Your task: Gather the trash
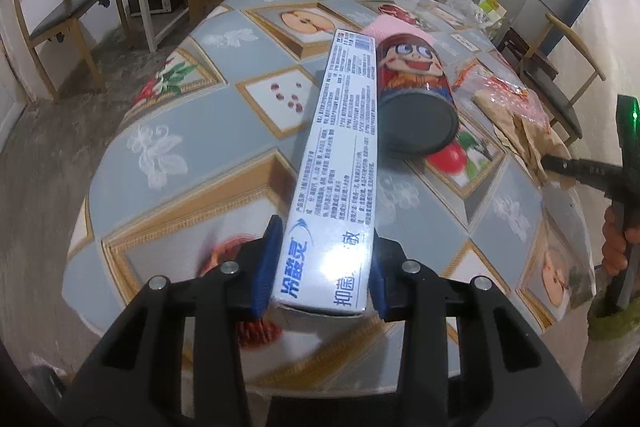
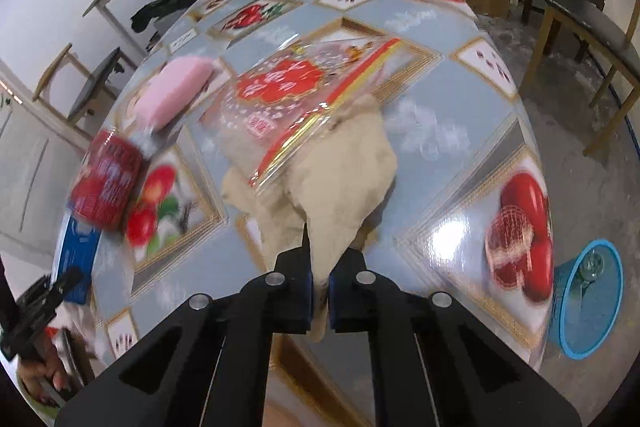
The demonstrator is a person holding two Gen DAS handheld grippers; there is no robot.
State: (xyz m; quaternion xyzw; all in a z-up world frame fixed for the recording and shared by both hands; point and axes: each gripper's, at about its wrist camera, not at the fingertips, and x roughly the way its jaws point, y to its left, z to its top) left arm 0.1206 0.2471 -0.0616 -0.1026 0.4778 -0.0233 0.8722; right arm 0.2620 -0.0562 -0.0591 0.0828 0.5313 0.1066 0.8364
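Low in the left wrist view, the left tongs [image 1: 322, 273] clamp the near end of a toothpaste box [image 1: 340, 163] slanting up-frame over the surface [image 1: 168, 179]. In the right view's lower centre, the right tongs [image 2: 319, 291] pinch a crumpled beige paper [image 2: 340, 171] under a clear wrapper [image 2: 296, 99]. Both pickups look made; next, I'd guess, comes carrying them to the blue basket [image 2: 588, 331] at lower right.

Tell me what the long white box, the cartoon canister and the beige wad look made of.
Long white box: glossy printed cardboard, judging by sharp folded edges and glare. Cartoon canister: probably paperboard or tin, printed wrap, matte dark end cap. Beige wad: crumpled paper or soft tissue, limp and creased.
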